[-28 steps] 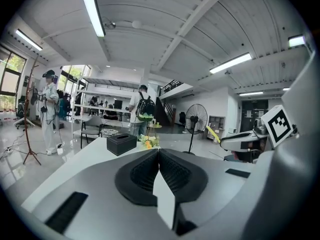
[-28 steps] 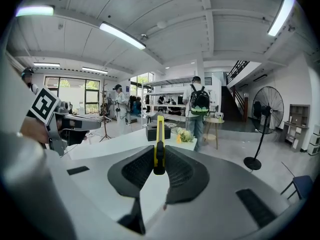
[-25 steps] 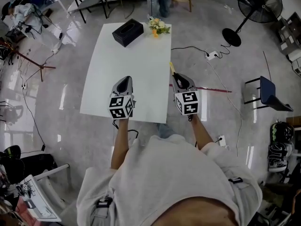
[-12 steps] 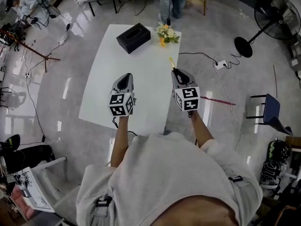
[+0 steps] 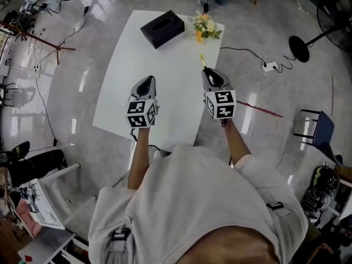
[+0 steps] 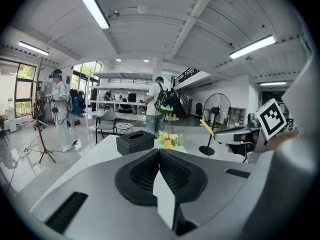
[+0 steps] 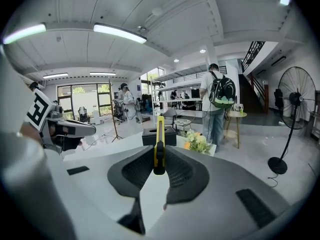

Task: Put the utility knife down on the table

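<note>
A yellow utility knife (image 7: 159, 136) sticks forward out of my right gripper (image 7: 159, 156), whose jaws are shut on its black rear end. In the head view the knife (image 5: 202, 61) hangs above the right edge of the white table (image 5: 159, 59), ahead of the right gripper (image 5: 212, 77). My left gripper (image 5: 144, 86) is over the near left part of the table. In its own view the left gripper (image 6: 159, 150) has its pads touching at the tips with nothing between them. Each gripper shows in the other's view, to the side.
A black tissue box (image 5: 162, 28) and a small bunch of flowers (image 5: 207, 27) stand at the table's far end. A person with a backpack (image 7: 217, 101) stands beyond it. A standing fan (image 7: 290, 114), a power strip (image 5: 269, 66) with cables and a dark chair (image 5: 316, 128) are on the right.
Both grippers have moved forward, farther over the table. The right one, with the knife, came in from beyond the table's right edge. The jaws look unchanged.
</note>
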`<state>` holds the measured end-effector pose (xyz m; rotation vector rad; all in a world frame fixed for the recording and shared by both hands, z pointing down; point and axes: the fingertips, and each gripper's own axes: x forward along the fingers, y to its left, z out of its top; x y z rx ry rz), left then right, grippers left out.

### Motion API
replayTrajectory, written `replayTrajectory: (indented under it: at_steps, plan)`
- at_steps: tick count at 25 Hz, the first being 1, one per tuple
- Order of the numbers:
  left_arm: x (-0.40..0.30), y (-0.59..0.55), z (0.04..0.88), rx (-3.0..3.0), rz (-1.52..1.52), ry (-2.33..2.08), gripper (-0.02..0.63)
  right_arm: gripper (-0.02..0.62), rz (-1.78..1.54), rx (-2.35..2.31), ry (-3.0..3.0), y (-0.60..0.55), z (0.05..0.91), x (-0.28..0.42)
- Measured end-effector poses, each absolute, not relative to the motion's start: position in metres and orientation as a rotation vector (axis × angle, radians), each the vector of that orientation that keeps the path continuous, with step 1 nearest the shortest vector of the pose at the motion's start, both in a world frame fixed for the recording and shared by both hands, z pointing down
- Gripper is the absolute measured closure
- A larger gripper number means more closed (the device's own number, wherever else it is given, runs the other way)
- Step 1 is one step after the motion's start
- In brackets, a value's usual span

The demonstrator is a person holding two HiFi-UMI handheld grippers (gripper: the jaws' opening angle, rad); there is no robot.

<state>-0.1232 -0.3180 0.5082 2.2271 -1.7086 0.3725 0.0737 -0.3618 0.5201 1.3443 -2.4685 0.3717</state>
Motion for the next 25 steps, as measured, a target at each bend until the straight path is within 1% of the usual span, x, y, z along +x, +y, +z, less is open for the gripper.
replayTrajectory:
  at_steps: [17, 25]
  plan:
    - [-0.146, -0.338, 0.557, 2.238, 0.391, -1.55, 0.584, 0.512, 0.492, 1.413, -2.287, -0.35, 0.577, 0.06]
    - [-0.144, -0.333, 0.582, 2.216, 0.408, -1.493, 0.584, 0.512, 0.552, 1.409, -2.211, -0.33, 0.605, 0.065]
